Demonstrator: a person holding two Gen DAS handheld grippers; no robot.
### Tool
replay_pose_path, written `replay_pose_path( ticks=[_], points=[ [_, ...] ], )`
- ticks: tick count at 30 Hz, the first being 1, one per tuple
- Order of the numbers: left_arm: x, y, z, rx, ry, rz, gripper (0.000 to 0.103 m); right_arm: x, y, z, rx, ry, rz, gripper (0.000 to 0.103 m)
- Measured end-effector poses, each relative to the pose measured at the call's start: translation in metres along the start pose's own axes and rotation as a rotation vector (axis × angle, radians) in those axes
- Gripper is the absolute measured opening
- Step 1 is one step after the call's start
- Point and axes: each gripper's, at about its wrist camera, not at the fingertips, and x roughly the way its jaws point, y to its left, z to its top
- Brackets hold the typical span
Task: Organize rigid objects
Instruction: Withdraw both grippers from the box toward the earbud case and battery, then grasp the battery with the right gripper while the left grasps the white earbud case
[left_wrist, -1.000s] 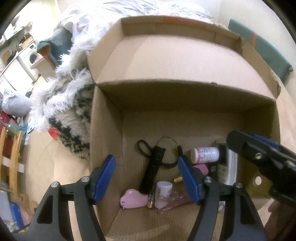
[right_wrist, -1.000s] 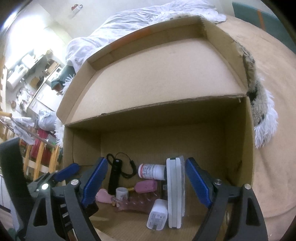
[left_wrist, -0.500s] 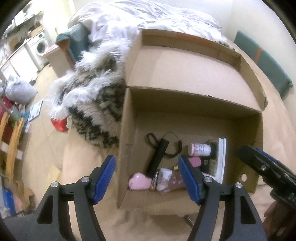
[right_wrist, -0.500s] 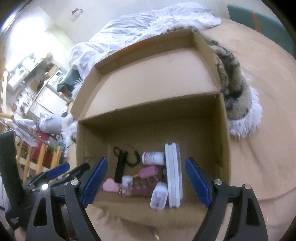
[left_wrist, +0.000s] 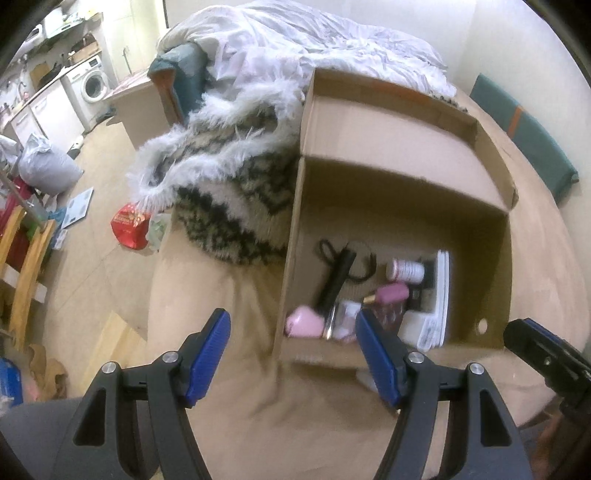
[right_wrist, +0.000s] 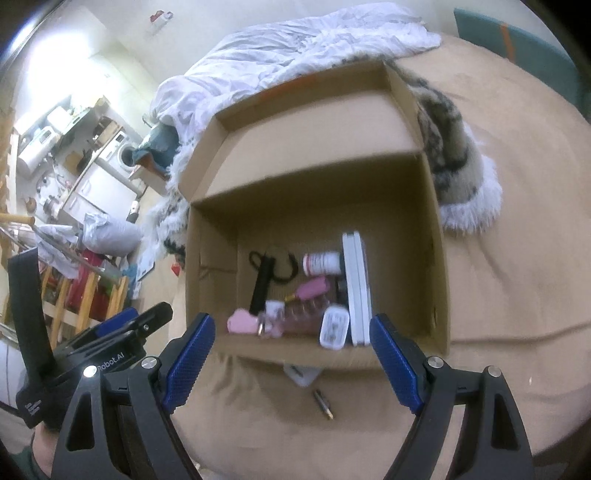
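Grippers, left gripper and right gripper, hover empty and agape near the cardboard box, while the small stiff metal pin outside looks light, slippery, best pinched mid-shaft.

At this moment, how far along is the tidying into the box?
Mostly done: the cardboard box already holds a flashlight, pill bottle, white case and pink items. Nothing is in hand; left gripper and right gripper are open. Left: a small metal piece outside.

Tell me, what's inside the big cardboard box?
Inside the brown cardboard box lie a black stick-shaped gadget with a cord, a white pill bottle, pink things, a white charger block and a flat white case. Whatever is underneath them is hidden.
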Motion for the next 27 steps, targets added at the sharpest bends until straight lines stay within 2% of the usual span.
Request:
replay_pose_path(
  ticks=[7,10,14,16,17,18,20,23,25,27],
  points=[
    [0.018,0.013,-0.030,-0.047,0.051,-0.012,0.067,0.021,-0.017,-0.033,0.056,0.078,-0.052,0.091],
    [0.028,0.015,-0.038,-0.059,0.088,-0.004,0.067,0.045,-0.024,-0.053,0.056,0.158,-0.108,0.091],
    [0.032,0.015,-0.043,-0.052,0.104,-0.007,0.068,0.091,-0.033,-0.074,0.064,0.311,-0.138,0.089],
    [0.033,0.014,-0.044,-0.051,0.107,-0.007,0.068,0.109,-0.032,-0.078,0.048,0.365,-0.134,0.078],
    [0.034,0.014,-0.044,-0.053,0.110,-0.009,0.068,0.115,-0.032,-0.081,0.051,0.379,-0.119,0.069],
    [0.035,0.014,-0.045,-0.054,0.114,-0.012,0.068,0.119,-0.031,-0.081,0.052,0.386,-0.106,0.057],
    [0.037,0.013,-0.045,-0.055,0.122,-0.017,0.068,0.128,-0.027,-0.082,0.018,0.402,-0.116,0.050],
    [0.040,0.011,-0.046,-0.052,0.133,-0.014,0.068,0.139,-0.017,-0.088,-0.043,0.427,-0.130,0.049],
    [0.042,0.011,-0.047,-0.050,0.136,-0.007,0.068,0.143,-0.012,-0.093,-0.086,0.428,-0.165,0.041],
    [0.046,0.008,-0.049,-0.042,0.140,0.003,0.067,0.143,-0.011,-0.096,-0.118,0.418,-0.197,0.015]
  ],
)
